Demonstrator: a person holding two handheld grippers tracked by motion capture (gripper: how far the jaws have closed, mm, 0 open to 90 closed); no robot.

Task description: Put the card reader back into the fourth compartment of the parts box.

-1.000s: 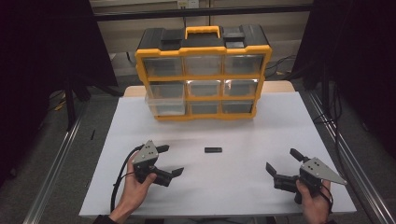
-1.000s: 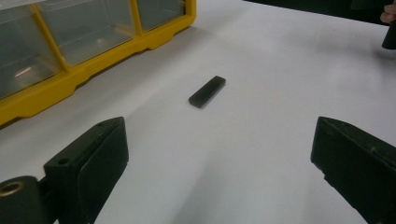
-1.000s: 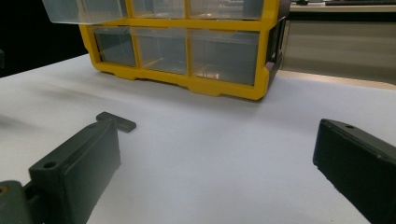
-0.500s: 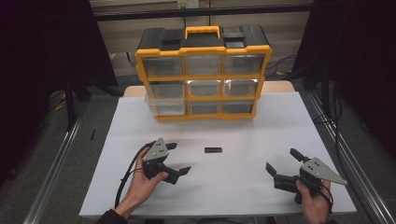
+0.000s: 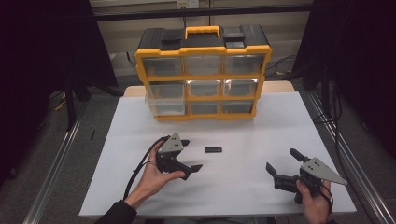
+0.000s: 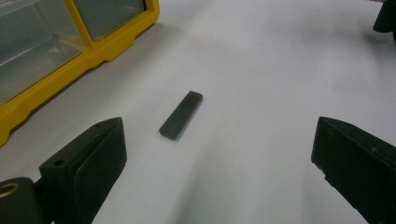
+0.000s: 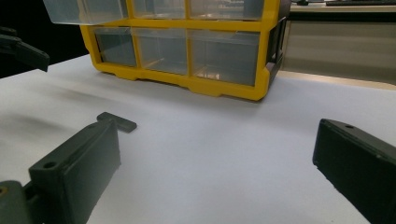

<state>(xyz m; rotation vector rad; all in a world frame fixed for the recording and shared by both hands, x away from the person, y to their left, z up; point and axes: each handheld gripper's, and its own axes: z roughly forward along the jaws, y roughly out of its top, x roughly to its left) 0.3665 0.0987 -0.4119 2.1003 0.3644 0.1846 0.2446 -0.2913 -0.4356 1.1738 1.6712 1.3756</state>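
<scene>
The fingers (image 6: 88,158) of the left gripper (image 5: 187,155) are standing wide open and have been closing in on the black USB stick (image 5: 213,150) at mid-frame on the white counter (image 5: 261,126); it is now lying just ahead of them, so a grasp looks near. The right gripper (image 5: 282,162), also open, is waiting at lower right, with the yellow drawer organizer (image 5: 203,74) behind.

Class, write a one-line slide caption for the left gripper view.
Open left gripper faces a small black stick lying flat on the white table, beside the yellow drawer organiser.
</scene>
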